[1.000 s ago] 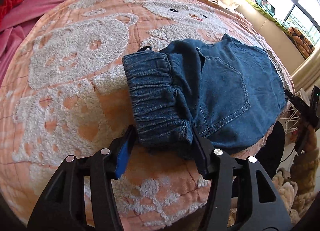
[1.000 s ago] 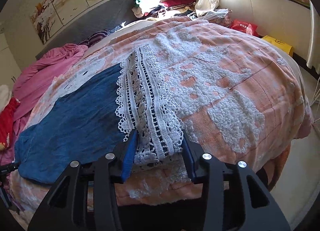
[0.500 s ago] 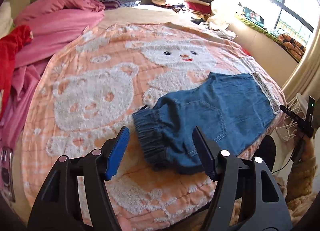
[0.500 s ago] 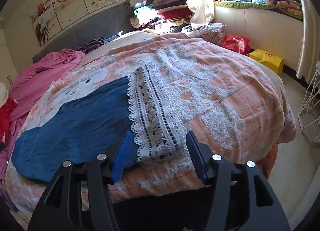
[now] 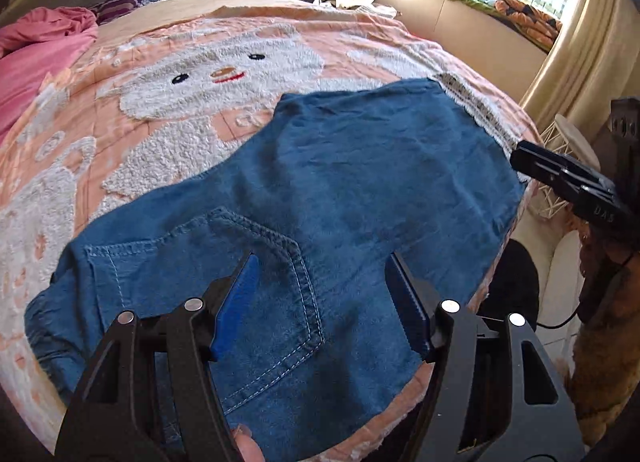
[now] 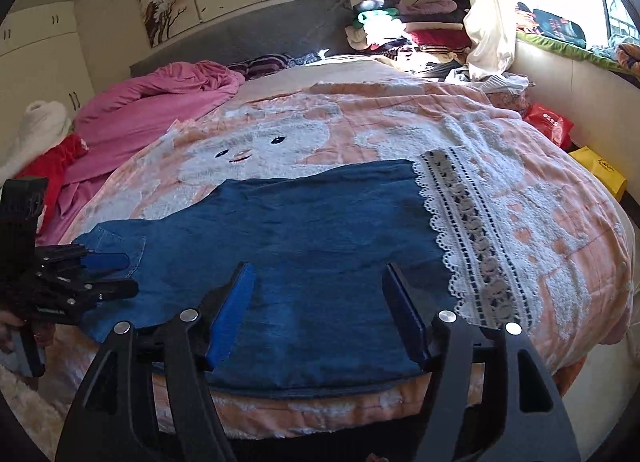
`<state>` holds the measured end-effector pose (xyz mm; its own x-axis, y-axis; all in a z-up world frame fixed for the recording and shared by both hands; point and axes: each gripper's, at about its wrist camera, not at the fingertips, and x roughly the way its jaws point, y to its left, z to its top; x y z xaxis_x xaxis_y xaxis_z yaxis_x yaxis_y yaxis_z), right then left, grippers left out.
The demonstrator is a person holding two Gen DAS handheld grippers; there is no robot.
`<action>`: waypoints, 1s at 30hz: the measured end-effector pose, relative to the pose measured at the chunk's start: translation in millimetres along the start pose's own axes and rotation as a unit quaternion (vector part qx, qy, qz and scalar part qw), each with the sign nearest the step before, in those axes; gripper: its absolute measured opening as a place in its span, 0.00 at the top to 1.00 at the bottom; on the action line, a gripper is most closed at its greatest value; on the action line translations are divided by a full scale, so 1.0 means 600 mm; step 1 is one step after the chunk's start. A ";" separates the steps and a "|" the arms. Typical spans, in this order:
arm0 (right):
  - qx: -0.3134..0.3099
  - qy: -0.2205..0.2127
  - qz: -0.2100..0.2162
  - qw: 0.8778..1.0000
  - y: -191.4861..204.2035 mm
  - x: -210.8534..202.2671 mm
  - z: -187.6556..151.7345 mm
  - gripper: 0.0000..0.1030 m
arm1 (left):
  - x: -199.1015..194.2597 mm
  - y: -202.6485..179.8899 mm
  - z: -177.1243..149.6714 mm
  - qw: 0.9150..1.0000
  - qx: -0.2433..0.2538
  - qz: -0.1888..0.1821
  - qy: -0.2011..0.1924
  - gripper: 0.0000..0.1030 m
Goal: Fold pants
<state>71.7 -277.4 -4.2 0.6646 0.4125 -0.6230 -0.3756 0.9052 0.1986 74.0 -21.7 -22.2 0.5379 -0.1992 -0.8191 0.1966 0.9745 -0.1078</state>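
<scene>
Denim pants point(image 6: 320, 246) lay flat near the bed's point(image 6: 560, 230) front edge, their long axis running across you: waistband end by your left gripper point(image 5: 324, 302), lace cuff point(image 6: 476, 246) nearer your right gripper point(image 6: 320, 314). Your right jaws had just been opening; both pairs stood wide apart, holding nothing, just above the cloth.

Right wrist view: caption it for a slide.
Open right claw above denim pants with lace hem, spread on bear-patterned blanket.

Blue denim pants point(image 5: 360, 182), white lace hem point(image 6: 472, 238)
</scene>
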 end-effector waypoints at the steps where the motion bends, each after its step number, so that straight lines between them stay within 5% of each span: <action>1: -0.004 0.005 0.004 1.000 0.007 0.010 0.002 0.36 | 0.010 0.000 -0.008 1.000 0.003 0.005 0.010 0.43; 9: -0.039 0.037 0.025 0.998 0.050 0.086 0.024 0.36 | 0.025 0.004 -0.031 0.999 0.015 0.022 0.017 0.42; 13: -0.051 0.083 -0.052 0.994 0.021 0.128 0.007 0.34 | 0.026 0.006 -0.028 1.000 0.011 0.014 0.017 0.40; 24: 0.016 0.052 -0.071 0.996 -0.063 0.086 -0.015 0.33 | 0.025 0.008 -0.023 1.000 0.010 0.004 0.017 0.39; 27: 0.048 0.017 -0.055 0.997 -0.074 0.043 -0.015 0.20 | 0.003 0.016 -0.013 0.999 -0.011 -0.036 0.017 0.39; 30: 0.088 -0.012 -0.058 0.994 -0.102 -0.006 -0.017 0.19 | -0.030 0.010 0.009 0.999 0.002 -0.049 0.001 0.39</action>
<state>85.8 -335.2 -22.1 0.7127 0.3037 -0.6324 -0.1773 0.9501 0.2565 69.8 -12.8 -5.1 0.5135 -0.2933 -0.8064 0.2519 0.9499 -0.1851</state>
